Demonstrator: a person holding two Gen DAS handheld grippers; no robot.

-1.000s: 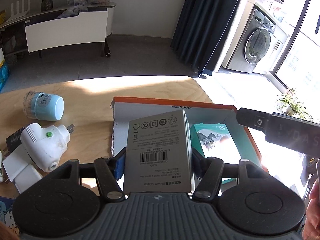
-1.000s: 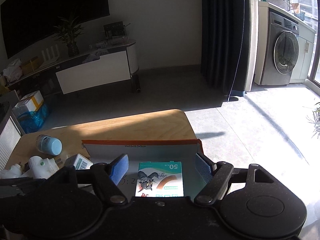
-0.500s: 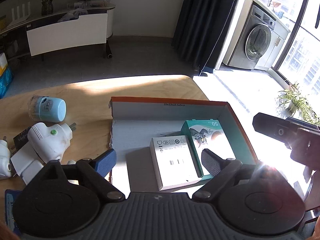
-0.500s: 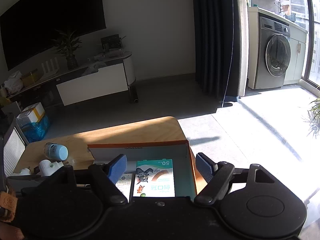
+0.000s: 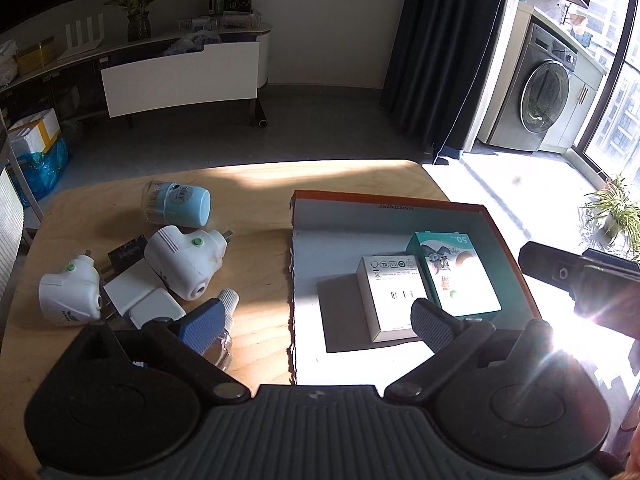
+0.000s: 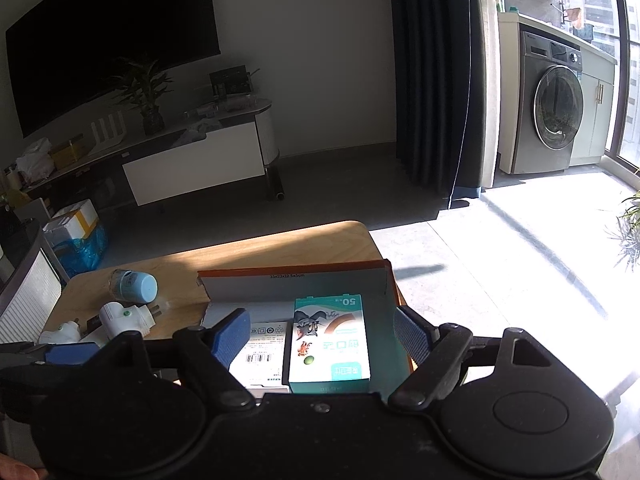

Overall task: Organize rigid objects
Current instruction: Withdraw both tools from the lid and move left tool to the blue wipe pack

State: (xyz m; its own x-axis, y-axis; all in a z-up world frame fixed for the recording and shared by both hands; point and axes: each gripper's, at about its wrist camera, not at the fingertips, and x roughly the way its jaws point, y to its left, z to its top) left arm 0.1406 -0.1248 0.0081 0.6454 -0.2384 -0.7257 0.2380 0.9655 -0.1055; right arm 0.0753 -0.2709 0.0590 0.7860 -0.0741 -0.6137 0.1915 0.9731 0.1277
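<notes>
An orange-rimmed cardboard box lies on the wooden table. Inside lie a white adapter box and a teal cartoon box side by side; both also show in the right wrist view, white box and teal box. My left gripper is open and empty, above the box's near left edge. My right gripper is open and empty, above the teal box. Left of the box lie two white plug-in devices, a blue-capped jar and white adapters.
A small clear bottle lies under my left finger. The right gripper's body shows at the right edge of the left wrist view. The table's far edge drops to the floor; a TV stand and a washing machine stand beyond.
My left gripper let go of the white adapter box inside the cardboard box, opened, and pulled back and up. My right gripper also drew back and up, still open.
</notes>
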